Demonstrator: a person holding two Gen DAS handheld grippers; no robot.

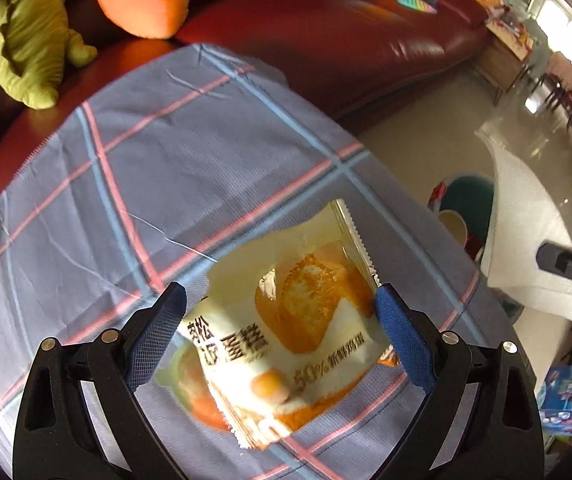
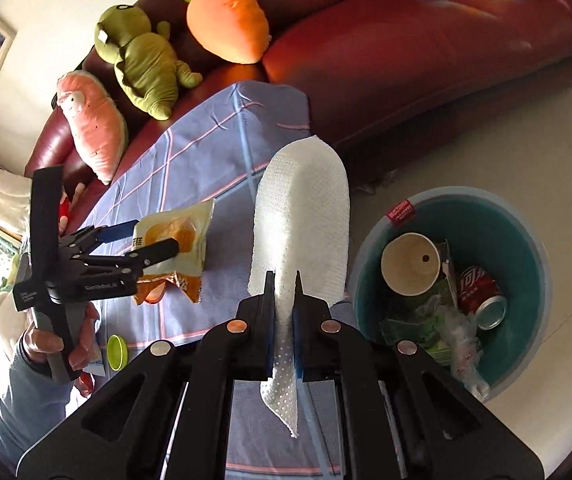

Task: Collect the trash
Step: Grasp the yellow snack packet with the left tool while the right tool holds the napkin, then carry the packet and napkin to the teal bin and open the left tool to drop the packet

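Paper towel: a white dimpled paper towel sheet (image 2: 301, 216) is pinched near one end in the right gripper (image 2: 284, 280), whose jaws are nearly closed on it; the free part stands up over the table edge, beside the bin.
Snack wrapper: a yellow-and-white plastic cake wrapper with orange print (image 1: 286, 320) sits between the blue pads of the left gripper (image 1: 282, 300), which stand wide at its two edges; the right wrist view shows it lifted off the cloth, so I judge it held.
Bin: a round teal plastic waste bin (image 2: 525, 240) on the floor just right of the table, already holding a red drink can (image 2: 479, 292) and a pale paper cup (image 2: 409, 264).
Step in hand: carry the towel right until it hangs over the bin's mouth, then let go; the sheet is light and may drift, so release low.
Risk: the towel catching on the rim.
Table: covered by a blue checked cloth with pink lines (image 1: 166, 160); a small green lid (image 2: 117, 352) lies near its edge.
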